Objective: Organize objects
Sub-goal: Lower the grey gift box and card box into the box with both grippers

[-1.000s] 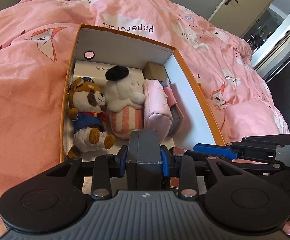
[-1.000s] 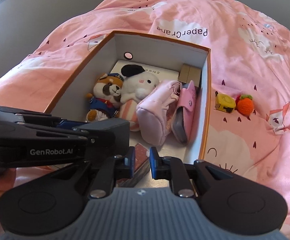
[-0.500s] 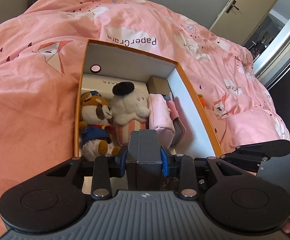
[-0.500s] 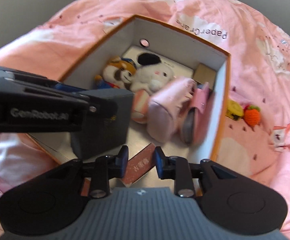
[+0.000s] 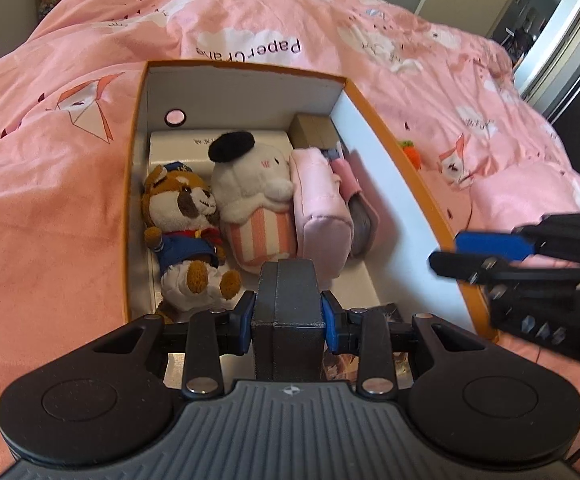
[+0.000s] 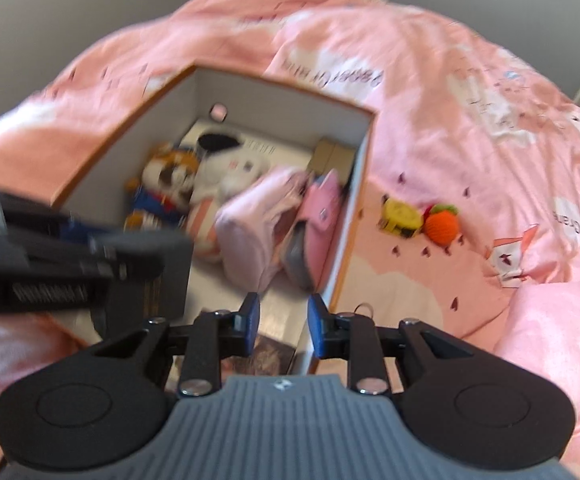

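Observation:
An orange-rimmed cardboard box [image 5: 394, 148] lies open on a pink bed. Inside are a raccoon plush [image 5: 185, 224], a white plush with a black beret [image 5: 249, 184], a pink pouch [image 5: 320, 200] and a pink-and-grey case [image 5: 360, 208]. My left gripper [image 5: 287, 316] is shut on a dark grey block [image 5: 287, 304], held over the box's near end. My right gripper [image 6: 279, 322] is open and empty above the box's near right corner; it also shows in the left wrist view [image 5: 490, 256]. The right wrist view is blurred.
A yellow tape measure [image 6: 400, 216] and an orange crocheted carrot [image 6: 442, 226] lie on the duvet right of the box. A card [image 6: 265, 358] lies on the box floor under my right gripper. A brown carton [image 5: 314, 130] stands in the far right corner.
My right gripper has opened wider and moved right, toward the box's right wall. My left gripper has drawn back slightly with the grey block still in it.

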The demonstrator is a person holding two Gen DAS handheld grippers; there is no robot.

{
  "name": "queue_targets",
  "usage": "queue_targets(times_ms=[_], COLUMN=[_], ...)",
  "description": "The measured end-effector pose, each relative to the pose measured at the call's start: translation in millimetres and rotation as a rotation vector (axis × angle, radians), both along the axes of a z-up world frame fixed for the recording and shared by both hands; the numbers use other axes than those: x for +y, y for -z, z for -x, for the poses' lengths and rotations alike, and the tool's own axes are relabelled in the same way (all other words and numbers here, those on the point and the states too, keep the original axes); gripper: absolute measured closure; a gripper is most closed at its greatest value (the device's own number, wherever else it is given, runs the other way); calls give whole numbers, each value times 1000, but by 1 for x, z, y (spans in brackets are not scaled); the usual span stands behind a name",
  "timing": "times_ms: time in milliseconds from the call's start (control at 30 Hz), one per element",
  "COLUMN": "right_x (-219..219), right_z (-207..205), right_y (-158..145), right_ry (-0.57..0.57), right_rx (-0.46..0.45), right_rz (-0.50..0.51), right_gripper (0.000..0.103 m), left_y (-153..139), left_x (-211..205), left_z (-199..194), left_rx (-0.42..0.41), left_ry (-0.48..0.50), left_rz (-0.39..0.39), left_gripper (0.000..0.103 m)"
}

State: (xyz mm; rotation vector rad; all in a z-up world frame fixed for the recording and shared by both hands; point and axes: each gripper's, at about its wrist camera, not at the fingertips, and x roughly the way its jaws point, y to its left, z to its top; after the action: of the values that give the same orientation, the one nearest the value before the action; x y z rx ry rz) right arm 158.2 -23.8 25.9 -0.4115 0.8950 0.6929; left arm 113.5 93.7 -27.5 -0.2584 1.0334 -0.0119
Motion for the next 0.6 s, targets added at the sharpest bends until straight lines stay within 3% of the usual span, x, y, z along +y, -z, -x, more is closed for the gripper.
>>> queue_targets(times_ms=[133, 233, 367, 467, 600], right_x=[-14, -18, -21, -23, -26], right_z=[-2, -4, -5, -6, -8], right_y=[-4, -2, 2, 6, 12], right_ry=[84, 100, 100, 100, 108], right_rx=[-25, -22, -5, 0, 17], right_rz=[-84, -118, -147, -156, -169], right_gripper=[75, 75, 75, 75, 74], left_y=[7, 12, 17, 16, 17], left_x=[2, 6, 7, 5, 5], left_z=[-2, -5, -5, -6, -7], left_rx=[37, 50, 46, 51, 117], left_ry=[-44, -112, -204, -185, -163], left_rz=[11, 75, 90, 72, 74], left_gripper=[65, 65, 65, 65, 62])
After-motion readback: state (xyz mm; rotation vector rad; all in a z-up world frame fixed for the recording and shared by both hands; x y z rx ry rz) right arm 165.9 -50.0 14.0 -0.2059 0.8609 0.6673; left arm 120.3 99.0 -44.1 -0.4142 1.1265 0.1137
